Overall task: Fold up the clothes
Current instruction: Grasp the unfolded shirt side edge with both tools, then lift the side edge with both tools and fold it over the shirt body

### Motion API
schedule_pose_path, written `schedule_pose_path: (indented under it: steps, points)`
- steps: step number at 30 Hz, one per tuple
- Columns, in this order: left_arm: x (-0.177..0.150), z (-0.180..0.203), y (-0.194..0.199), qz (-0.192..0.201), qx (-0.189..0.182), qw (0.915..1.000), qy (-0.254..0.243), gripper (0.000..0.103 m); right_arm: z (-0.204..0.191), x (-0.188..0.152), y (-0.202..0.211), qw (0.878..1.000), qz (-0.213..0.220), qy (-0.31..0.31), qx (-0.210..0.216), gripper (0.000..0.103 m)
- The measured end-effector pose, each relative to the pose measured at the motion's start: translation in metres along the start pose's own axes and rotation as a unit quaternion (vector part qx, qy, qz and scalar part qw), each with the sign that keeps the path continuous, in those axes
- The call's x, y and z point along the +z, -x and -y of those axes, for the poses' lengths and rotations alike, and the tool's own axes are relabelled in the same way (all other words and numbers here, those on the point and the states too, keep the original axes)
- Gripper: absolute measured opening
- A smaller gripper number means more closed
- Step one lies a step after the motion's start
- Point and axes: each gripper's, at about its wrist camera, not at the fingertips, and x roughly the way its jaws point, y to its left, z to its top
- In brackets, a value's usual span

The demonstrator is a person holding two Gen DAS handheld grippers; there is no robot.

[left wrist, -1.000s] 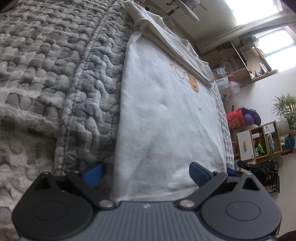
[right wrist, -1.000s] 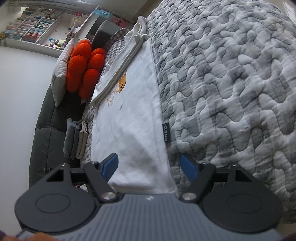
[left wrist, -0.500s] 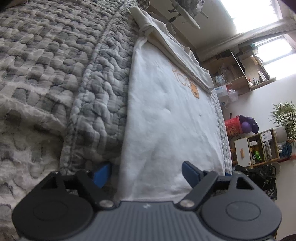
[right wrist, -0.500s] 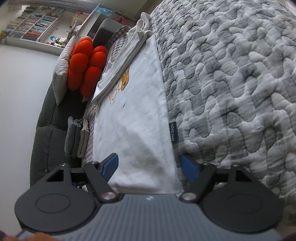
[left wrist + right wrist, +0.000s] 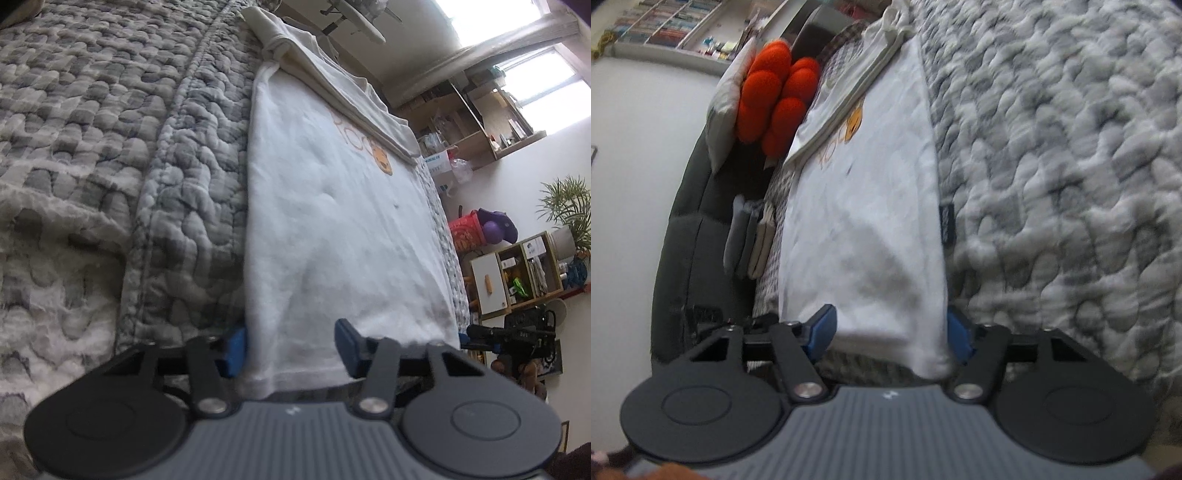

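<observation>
A white shirt [image 5: 340, 229] lies flat on a grey quilt [image 5: 110, 147], running from the bottom centre of each wrist view up toward the top centre. Its far end is folded over in a cream band, and an orange print [image 5: 382, 160] sits just below that fold at upper right of the left view.

The left gripper [image 5: 291, 349] sits at the shirt's near hem, bottom centre of the frame. Its 2 blue fingers [image 5: 234, 349] are closing with the hem corner between them; the left pad is at the shirt's edge, the right pad lies on top of the cloth, and a gap of fabric remains between them, so they do not yet pinch it.

The right gripper [image 5: 892, 338] is at the other near corner, bottom centre of its view. Its fingers [image 5: 823, 328] are also closing around the hem, which bunches and droops between them; the right pad is partly hidden behind the cloth, and I cannot tell whether it presses the fabric.

A small black tag [image 5: 946, 223] sits on the shirt's right edge, middle of the right view. An orange cushion [image 5: 775, 96] rests at upper left there, beside a grey pillow [image 5: 726, 110]. A wooden shelf [image 5: 517, 273] and a plant [image 5: 569, 210] stand at the right edge of the left view.
</observation>
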Motion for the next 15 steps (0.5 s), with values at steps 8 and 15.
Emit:
schedule_pose_path:
  steps: [8,15]
  points:
    - [-0.005,0.003,0.003,0.0,0.009,0.9999,-0.012,0.019,-0.003,0.001,-0.007,0.999,-0.017,0.001,0.032,0.019]
    - [-0.008,-0.005,0.011,0.021,-0.032,0.9989,0.025,0.009,-0.015,0.005,0.0,0.998,0.012,0.015,0.062,0.012]
